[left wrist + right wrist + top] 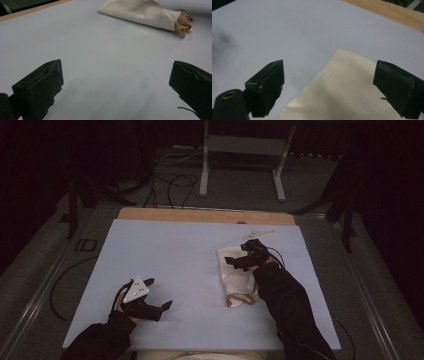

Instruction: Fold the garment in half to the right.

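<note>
A folded cream cloth (233, 276) lies on the pale sheet (175, 255) right of centre, with tan straps (239, 299) at its near end. My right gripper (240, 254) hovers over the cloth's far end, jaws wide apart with nothing between them. In the right gripper view the cloth (352, 75) lies below the open right gripper (328, 87), and its corner points toward the table's far edge. My left gripper (159, 293), topped by a grey three-cornered plate, rests open near the front left. In the left gripper view, the left gripper (115, 85) holds nothing, with the cloth (140, 12) and straps (185, 23) far ahead.
A strip of bare wooden table (205, 215) shows beyond the sheet's far edge. A small white slip (260, 234) lies near the far right corner. On the floor behind stand a white frame (240, 150) and loose cables (170, 180).
</note>
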`<act>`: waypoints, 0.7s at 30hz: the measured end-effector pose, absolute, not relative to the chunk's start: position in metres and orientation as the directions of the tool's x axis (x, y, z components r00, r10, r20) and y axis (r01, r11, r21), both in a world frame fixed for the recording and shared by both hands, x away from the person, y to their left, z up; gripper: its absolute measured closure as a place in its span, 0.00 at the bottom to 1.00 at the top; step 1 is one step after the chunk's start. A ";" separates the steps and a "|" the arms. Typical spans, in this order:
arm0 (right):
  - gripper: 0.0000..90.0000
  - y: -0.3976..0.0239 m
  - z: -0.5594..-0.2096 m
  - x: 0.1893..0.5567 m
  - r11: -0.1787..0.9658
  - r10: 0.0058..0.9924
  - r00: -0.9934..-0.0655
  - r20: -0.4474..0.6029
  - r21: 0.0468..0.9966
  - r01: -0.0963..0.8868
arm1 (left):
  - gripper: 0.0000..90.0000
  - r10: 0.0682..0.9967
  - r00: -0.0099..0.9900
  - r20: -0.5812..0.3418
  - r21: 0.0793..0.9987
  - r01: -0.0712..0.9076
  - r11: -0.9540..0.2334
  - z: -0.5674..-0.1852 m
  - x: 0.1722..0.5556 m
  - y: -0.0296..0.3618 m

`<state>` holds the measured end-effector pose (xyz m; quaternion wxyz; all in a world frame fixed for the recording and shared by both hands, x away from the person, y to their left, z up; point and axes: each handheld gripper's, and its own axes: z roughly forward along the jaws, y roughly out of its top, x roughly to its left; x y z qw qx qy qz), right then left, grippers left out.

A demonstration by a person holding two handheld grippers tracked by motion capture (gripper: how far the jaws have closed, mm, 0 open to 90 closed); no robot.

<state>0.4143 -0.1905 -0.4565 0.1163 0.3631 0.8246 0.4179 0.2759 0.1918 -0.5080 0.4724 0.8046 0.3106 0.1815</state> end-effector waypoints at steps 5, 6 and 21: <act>0.11 -0.196 -0.461 0.402 0.380 0.690 -0.715 0.115 0.783 0.493 | 0.00 0.671 0.742 0.000 0.870 0.330 -0.365 -0.509 0.276 0.193; 0.11 -0.198 -0.462 0.400 0.380 0.691 -0.714 0.113 0.784 0.491 | 0.00 0.671 0.742 -0.001 0.870 0.331 -0.364 -0.509 0.276 0.193; 0.11 -0.221 -0.475 0.354 0.375 0.686 -0.722 0.090 0.807 0.457 | 0.00 0.670 0.742 -0.002 0.870 0.332 -0.365 -0.509 0.276 0.196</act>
